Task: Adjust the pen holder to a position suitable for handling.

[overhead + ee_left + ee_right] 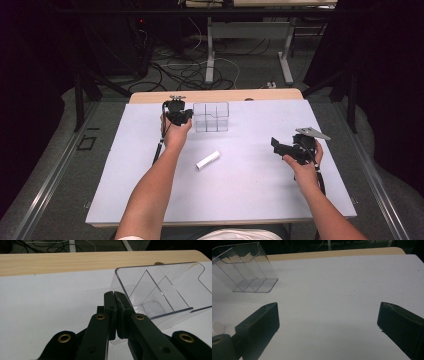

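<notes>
The left gripper (186,116) is at the far middle of the tabletop (125,170), right at the left side of the clear box (211,116). In the left gripper view its jaws are pressed together on the thin left wall of the box (160,290), so it has hold of the box. The box stands upright on the tabletop and has small walls inside that split it into parts. All the parts look empty. The right gripper (285,147) is off at the right side, well apart from the box. Its jaws are wide open and nothing is in them. A small white tube (208,160) lies flat on the tabletop, near the middle, nearer to the person than the box and between the two hands. I think the step now is to hold the box still so it will not slide. Next, the right gripper would need to go left to the tube, come down with one jaw on each side of it, and close. The tube is round, so it could roll away if it gets bumped. Then it could be lifted and put in one part of the box.
</notes>
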`<state>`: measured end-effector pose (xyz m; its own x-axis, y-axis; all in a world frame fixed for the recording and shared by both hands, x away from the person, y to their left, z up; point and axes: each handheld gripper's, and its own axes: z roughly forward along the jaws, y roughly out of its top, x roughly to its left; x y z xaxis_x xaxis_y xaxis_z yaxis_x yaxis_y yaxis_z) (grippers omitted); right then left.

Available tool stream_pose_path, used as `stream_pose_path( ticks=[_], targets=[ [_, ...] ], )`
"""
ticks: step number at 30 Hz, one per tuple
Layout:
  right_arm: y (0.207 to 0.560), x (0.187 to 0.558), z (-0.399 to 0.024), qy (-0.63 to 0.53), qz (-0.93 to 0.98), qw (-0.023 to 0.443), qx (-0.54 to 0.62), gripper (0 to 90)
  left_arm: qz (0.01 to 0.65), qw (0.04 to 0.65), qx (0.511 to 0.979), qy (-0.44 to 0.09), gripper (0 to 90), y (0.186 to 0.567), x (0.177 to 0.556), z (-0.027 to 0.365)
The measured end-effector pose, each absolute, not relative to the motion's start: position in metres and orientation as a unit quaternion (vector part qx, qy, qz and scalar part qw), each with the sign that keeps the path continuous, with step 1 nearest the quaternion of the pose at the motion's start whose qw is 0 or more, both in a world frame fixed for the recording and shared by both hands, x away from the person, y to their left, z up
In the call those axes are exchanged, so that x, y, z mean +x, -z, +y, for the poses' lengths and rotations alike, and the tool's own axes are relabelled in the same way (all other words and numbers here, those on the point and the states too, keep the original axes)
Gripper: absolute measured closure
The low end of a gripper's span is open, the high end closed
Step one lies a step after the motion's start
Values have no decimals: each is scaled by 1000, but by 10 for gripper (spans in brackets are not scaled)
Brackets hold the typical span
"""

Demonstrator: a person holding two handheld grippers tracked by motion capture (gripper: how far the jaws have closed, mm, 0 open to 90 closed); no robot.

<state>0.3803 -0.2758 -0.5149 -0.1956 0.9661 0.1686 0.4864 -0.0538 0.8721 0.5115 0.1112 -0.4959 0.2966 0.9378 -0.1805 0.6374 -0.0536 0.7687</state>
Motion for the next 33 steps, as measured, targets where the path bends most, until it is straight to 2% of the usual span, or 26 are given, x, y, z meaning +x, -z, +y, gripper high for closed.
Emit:
stream_pose_path(
  ticks=[4,11,33],
  targets=[
    [515,380,-276,-444,630,268,578,35,561,410,694,-190,893,492,512,111],
    [516,380,-277,-442,630,268,579,40,559,384,704,-211,899,489,514,103],
    [518,381,-277,-440,630,263,583,45,552,391,707,-207,900,492,514,96]
  ],
)
